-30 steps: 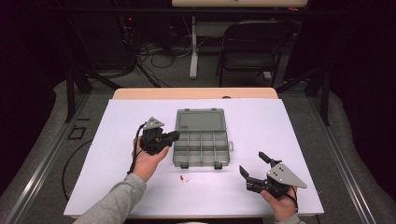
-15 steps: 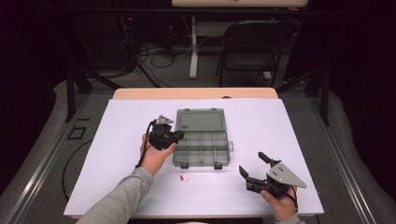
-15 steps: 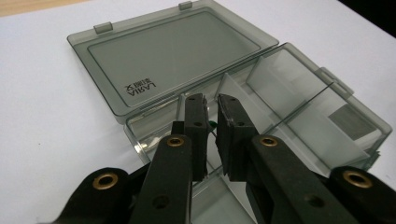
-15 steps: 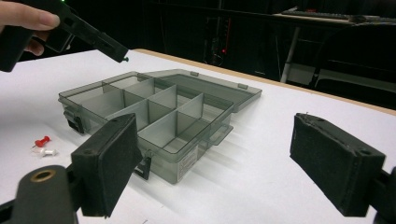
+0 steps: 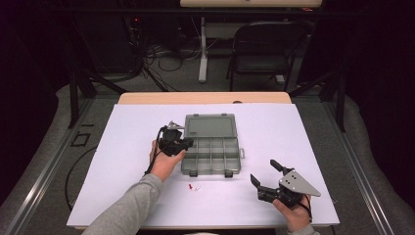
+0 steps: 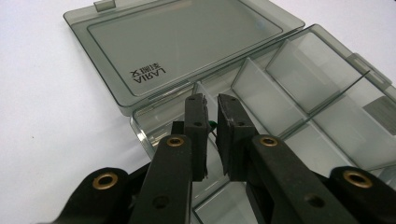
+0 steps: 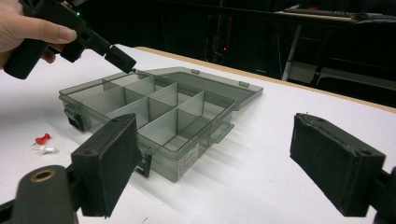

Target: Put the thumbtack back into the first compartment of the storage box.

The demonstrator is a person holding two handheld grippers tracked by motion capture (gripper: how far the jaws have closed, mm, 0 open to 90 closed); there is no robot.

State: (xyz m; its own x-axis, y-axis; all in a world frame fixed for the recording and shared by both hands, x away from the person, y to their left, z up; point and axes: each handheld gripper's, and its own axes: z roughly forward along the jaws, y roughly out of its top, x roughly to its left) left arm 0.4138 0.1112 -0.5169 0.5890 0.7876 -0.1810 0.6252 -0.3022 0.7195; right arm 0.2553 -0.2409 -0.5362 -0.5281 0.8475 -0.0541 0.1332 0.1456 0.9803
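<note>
A clear grey compartment box (image 5: 211, 152) lies open mid-table, its lid (image 5: 210, 126) flat behind it. My left gripper (image 5: 188, 143) hovers over the box's left end, jaws shut on a small green pushpin (image 6: 212, 124) above the back-left compartment (image 6: 205, 93). The right gripper view shows the left gripper (image 7: 122, 59) tilted down at that corner of the box (image 7: 154, 112). My right gripper (image 5: 263, 171) rests at the front right of the table, open, nothing between its pads (image 7: 109, 168). A red pushpin (image 5: 190, 186) and a white pushpin (image 5: 197, 188) lie on the sheet in front of the box.
A white sheet (image 5: 122, 161) covers the table, with a wooden strip (image 5: 205, 98) at its far edge. Beyond stand a chair (image 5: 264, 49), table legs and floor cables. The box's compartments (image 7: 182, 123) hold nothing I can see.
My left gripper has moved right and down, from beside the box's left edge to over its back-left compartment. The right gripper has stayed put.
</note>
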